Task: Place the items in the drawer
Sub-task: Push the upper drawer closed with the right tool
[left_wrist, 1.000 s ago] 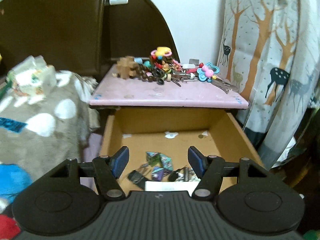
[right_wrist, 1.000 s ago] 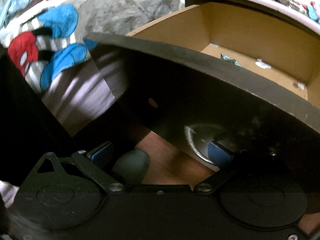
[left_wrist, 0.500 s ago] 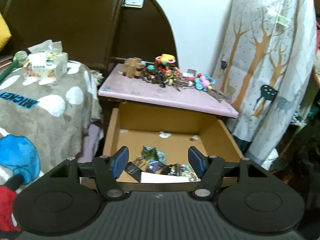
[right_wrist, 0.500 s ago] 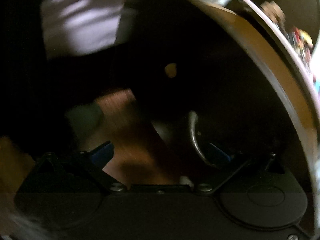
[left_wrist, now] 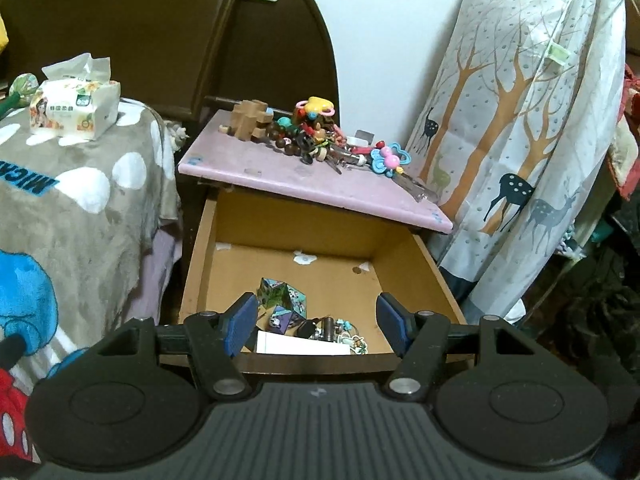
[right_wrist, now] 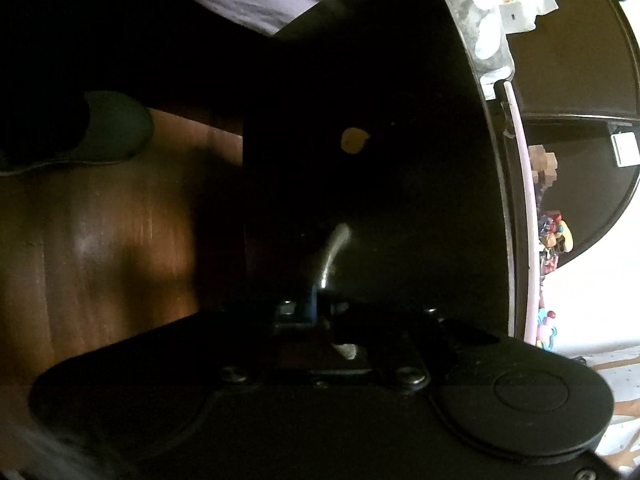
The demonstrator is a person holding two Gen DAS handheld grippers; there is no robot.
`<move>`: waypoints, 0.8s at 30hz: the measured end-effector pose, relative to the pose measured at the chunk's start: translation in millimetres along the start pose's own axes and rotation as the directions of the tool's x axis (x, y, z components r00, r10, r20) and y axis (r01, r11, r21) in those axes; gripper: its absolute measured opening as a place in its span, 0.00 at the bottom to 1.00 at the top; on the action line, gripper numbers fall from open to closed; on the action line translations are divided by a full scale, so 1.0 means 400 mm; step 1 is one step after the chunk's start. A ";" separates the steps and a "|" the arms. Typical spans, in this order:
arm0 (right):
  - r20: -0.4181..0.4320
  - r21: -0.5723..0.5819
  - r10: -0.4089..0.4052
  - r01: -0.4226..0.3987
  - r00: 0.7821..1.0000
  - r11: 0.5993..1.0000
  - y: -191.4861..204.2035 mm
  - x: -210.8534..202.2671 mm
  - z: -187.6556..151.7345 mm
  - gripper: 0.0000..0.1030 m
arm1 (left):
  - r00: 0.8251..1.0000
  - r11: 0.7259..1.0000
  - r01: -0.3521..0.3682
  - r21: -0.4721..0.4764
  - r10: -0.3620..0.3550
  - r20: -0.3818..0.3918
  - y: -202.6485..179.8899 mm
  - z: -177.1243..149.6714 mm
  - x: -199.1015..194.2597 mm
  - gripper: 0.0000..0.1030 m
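In the left wrist view the wooden drawer (left_wrist: 200,264) stands pulled out under a pink tabletop (left_wrist: 256,164). It holds a folded colourful cube toy (left_wrist: 282,300), a white card (left_wrist: 300,347) and small trinkets. A pile of beads, a wooden puzzle (left_wrist: 248,119) and toys (left_wrist: 390,159) lies on the tabletop. My left gripper (left_wrist: 316,320) is open and empty, above the drawer's front edge. In the right wrist view my right gripper (right_wrist: 316,300) is rolled sideways and shut on the metal drawer handle (right_wrist: 334,246) on the dark drawer front (right_wrist: 400,160).
A grey spotted blanket (left_wrist: 80,200) with a tissue pack (left_wrist: 74,110) lies left of the drawer. A deer-print curtain (left_wrist: 520,140) hangs at the right. In the right wrist view, brown wooden floor (right_wrist: 100,220) and a green slipper (right_wrist: 116,128) lie below.
My left gripper has pulled back and risen, showing more of the room. My right gripper has rolled sideways and closed on the drawer handle.
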State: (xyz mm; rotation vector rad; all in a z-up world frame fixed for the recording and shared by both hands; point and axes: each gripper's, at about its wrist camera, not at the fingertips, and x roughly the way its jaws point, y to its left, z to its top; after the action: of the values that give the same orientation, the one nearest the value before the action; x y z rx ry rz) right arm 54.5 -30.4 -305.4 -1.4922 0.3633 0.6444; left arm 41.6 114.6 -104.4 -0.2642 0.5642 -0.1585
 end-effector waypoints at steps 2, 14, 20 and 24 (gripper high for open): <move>0.004 0.000 -0.009 0.009 1.000 1.000 -0.009 -0.003 -0.003 0.00 | 1.000 1.000 0.000 -0.002 0.000 0.005 -0.001 0.001 -0.005 0.63; 0.015 0.071 -0.045 0.044 0.999 0.997 -0.053 0.005 -0.009 0.00 | 1.000 1.000 -0.007 -0.011 0.007 0.006 0.000 0.004 -0.003 0.63; 0.002 0.097 -0.060 0.059 0.998 0.994 -0.106 0.048 0.002 0.00 | 1.000 1.000 -0.018 -0.015 0.018 0.002 0.005 0.008 0.011 0.63; 0.004 0.081 -0.060 0.059 0.998 0.995 -0.095 0.083 -0.001 0.00 | 1.000 1.000 -0.025 -0.019 0.024 -0.006 0.012 0.008 0.022 0.63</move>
State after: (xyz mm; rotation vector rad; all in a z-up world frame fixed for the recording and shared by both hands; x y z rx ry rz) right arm 103.4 -23.3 -294.9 -1.4185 0.3351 0.5805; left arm 50.9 118.0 -107.6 -0.2756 0.5751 -0.1303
